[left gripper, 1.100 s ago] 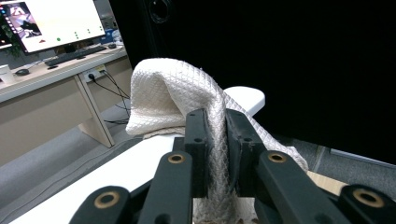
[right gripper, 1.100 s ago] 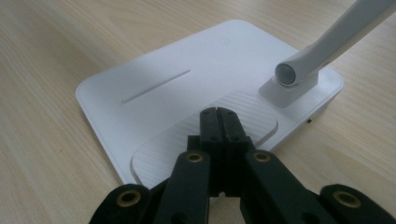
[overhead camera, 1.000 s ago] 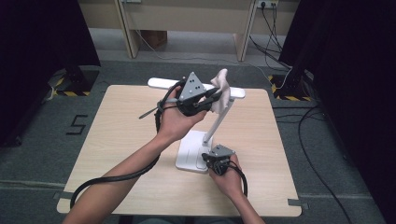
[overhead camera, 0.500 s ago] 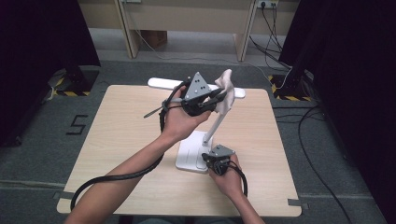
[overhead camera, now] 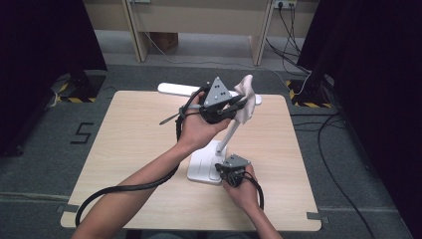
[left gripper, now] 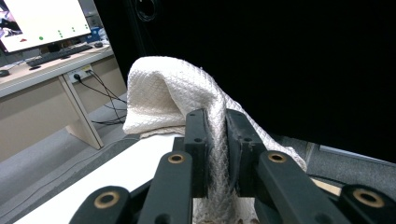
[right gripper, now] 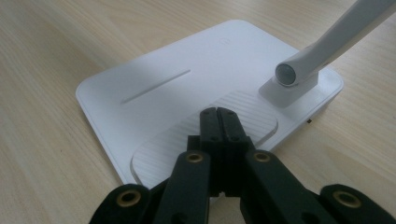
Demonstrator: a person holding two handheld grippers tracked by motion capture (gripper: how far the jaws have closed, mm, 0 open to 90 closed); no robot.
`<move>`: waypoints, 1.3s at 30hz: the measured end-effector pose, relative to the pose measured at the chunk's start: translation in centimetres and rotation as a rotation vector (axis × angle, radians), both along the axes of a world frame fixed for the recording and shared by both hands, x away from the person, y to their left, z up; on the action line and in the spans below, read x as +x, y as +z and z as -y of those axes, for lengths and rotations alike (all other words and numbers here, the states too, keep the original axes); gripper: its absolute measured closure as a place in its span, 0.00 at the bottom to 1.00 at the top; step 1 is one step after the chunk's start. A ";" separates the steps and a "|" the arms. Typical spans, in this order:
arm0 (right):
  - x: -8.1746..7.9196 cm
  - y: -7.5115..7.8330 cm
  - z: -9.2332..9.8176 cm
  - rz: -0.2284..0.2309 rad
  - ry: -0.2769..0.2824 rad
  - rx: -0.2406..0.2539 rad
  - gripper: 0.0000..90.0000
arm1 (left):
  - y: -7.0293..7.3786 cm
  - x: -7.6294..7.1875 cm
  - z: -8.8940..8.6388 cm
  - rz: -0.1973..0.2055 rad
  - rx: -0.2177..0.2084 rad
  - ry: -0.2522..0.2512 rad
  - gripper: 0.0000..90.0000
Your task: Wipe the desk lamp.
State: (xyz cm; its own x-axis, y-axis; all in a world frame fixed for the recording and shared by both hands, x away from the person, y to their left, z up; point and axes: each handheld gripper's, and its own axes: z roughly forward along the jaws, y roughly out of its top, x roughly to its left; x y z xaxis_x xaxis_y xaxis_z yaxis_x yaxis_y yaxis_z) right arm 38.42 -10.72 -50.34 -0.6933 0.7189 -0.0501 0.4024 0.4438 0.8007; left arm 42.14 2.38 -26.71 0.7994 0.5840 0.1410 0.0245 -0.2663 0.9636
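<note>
Two handheld black two-jaw grippers work on a white desk lamp at a light wooden table (overhead camera: pixel 124 164). The left gripper (overhead camera: pixel 238 105), with a grey three-cornered plate on top, is raised above the far middle of the table. Its jaws are clamped on a cream-white waffle-textured cloth (left gripper: pixel 187 93), which runs up between the two pads and drapes in a fold over the long flat white head of the lamp (overhead camera: pixel 171 89). In the high view the cloth (overhead camera: pixel 245 97) bunches at the top of the lamp's slanted white arm (overhead camera: pixel 230 133), where arm and head meet.

The right gripper (right gripper: pixel 218 112) is low, near the front edge of the table. Its jaws are pressed together with nothing between them, and their tips rest on the ribbed oval patch of the lamp's flat, rounded-square white base (right gripper: pixel 154 79). The round foot of the arm joins the base just beyond the jaws, to their right in the right gripper view.
</note>
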 end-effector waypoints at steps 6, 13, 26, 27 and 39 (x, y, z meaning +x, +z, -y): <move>0.0 0.0 0.0 -0.001 0.000 0.002 1.00 | 0.0 0.1 0.6 0.001 0.005 -0.011 0.89; 0.0 0.0 0.0 0.001 0.000 0.002 1.00 | -0.1 0.0 1.0 0.001 0.006 -0.018 0.89; 0.0 0.0 0.0 0.001 0.001 0.002 1.00 | 0.0 0.0 2.0 -0.002 0.023 -0.032 0.89; 0.0 0.0 0.0 0.001 0.002 0.002 1.00 | 0.0 0.0 2.1 -0.002 0.023 -0.033 0.89; 0.0 0.0 0.0 0.001 0.002 0.002 1.00 | -0.2 -0.1 3.1 -0.013 0.040 -0.056 0.89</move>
State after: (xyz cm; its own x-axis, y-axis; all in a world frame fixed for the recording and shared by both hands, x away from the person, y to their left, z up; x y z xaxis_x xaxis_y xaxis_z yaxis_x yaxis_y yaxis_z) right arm 38.44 -10.75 -50.35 -0.6947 0.7176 -0.0494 0.4005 0.4430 0.8021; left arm 42.08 -0.72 -26.91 0.8326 0.5324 0.1527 0.0207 -0.3054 0.9520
